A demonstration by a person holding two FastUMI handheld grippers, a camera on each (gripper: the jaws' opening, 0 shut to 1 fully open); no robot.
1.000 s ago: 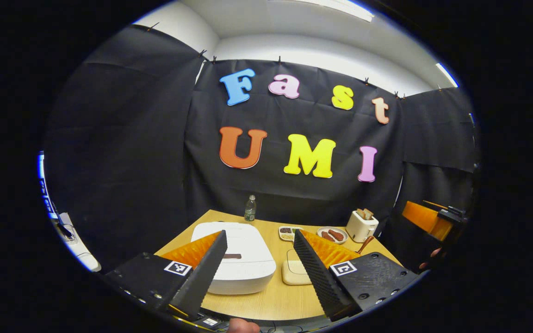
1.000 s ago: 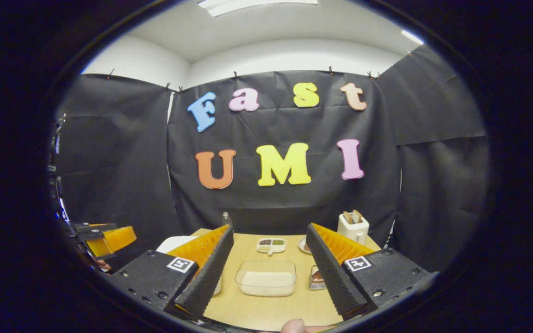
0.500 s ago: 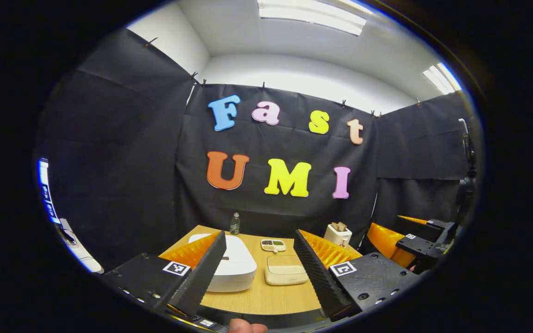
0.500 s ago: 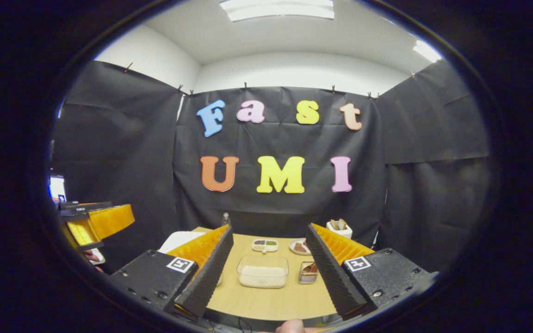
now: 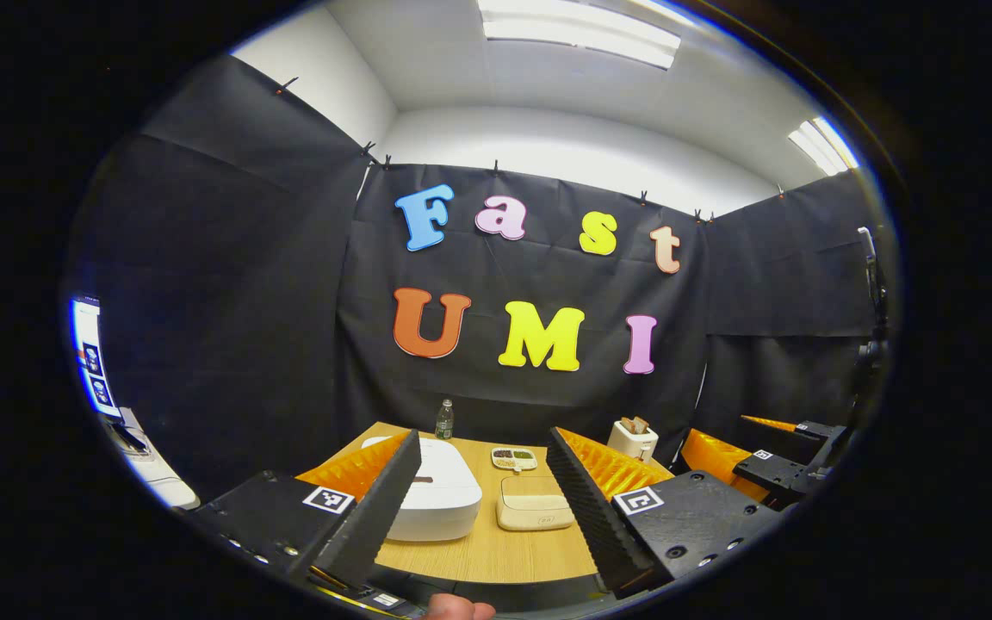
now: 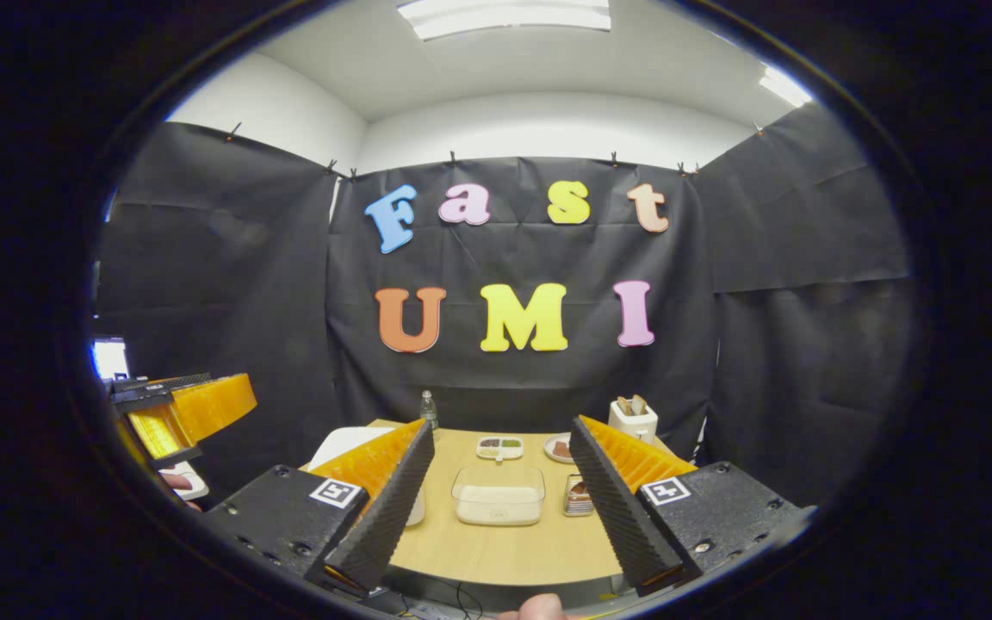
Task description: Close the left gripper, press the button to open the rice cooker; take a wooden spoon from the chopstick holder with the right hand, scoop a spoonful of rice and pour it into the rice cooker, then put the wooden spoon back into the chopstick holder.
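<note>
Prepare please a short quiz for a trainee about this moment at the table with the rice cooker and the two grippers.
1. True or false: the rice cooker has its lid down.
2. Which thing stands at the far edge of the table? A) a bottle B) a kettle C) a pan
3. Fill in: the clear container of rice lies ahead of the ____ gripper.

Key
1. True: the white lid lies flat.
2. A. The toaster stands further right.
3. Right. The right gripper and the left gripper both hang open over the table's near edge, holding nothing.
</note>
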